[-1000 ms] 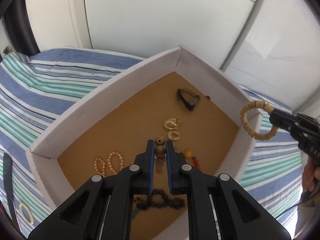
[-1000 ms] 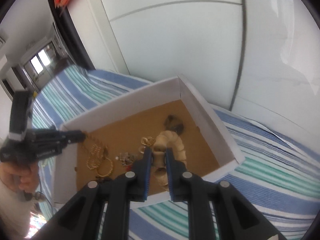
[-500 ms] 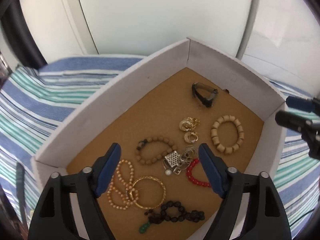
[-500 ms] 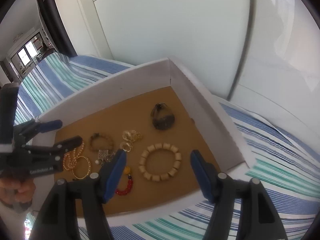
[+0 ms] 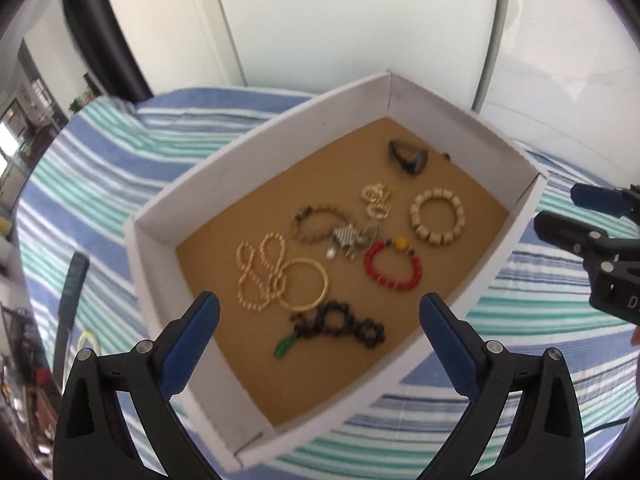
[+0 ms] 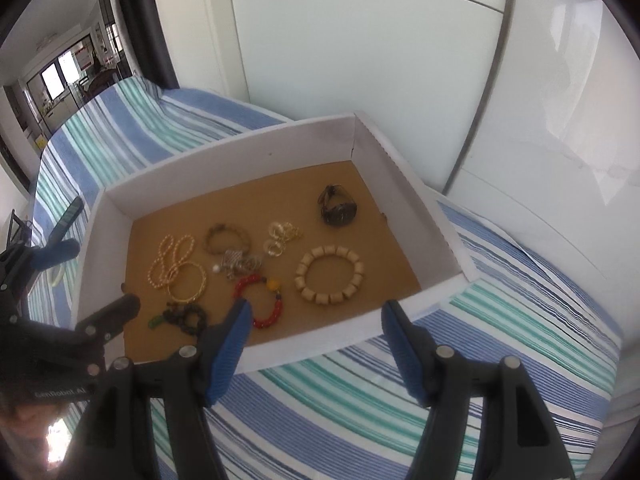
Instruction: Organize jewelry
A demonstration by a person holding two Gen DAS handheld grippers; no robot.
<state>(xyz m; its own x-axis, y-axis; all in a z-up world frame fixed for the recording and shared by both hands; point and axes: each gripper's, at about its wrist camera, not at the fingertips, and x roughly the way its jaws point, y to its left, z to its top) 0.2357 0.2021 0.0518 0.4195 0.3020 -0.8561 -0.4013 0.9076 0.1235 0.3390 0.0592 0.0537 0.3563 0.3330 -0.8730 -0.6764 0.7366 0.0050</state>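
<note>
A white box (image 5: 256, 144) (image 6: 400, 168) with a brown floor lies on the striped bedspread. In it lie a cream block bracelet (image 5: 437, 217) (image 6: 329, 275), a brown bead bracelet (image 5: 318, 222) (image 6: 227, 238), a red bracelet (image 5: 393, 266) (image 6: 262, 300), a gold bangle (image 5: 303, 285) (image 6: 187, 282), pearl strands (image 5: 258, 272), black beads (image 5: 340, 324) and a dark watch (image 5: 408, 156) (image 6: 337, 204). My left gripper (image 5: 319, 336) is open and empty above the box's near side. My right gripper (image 6: 316, 328) is open and empty over the box's front edge.
A dark flat strip (image 5: 72, 292) and a pale yellow ring (image 5: 89, 342) lie on the bedspread left of the box. White wardrobe doors (image 6: 360, 60) stand behind the bed. Striped bedspread (image 6: 360, 392) surrounds the box.
Both grippers opened. The brown bead bracelet left my left gripper and the cream block bracelet left my right; both now lie in the box. Both grippers have drawn back.
</note>
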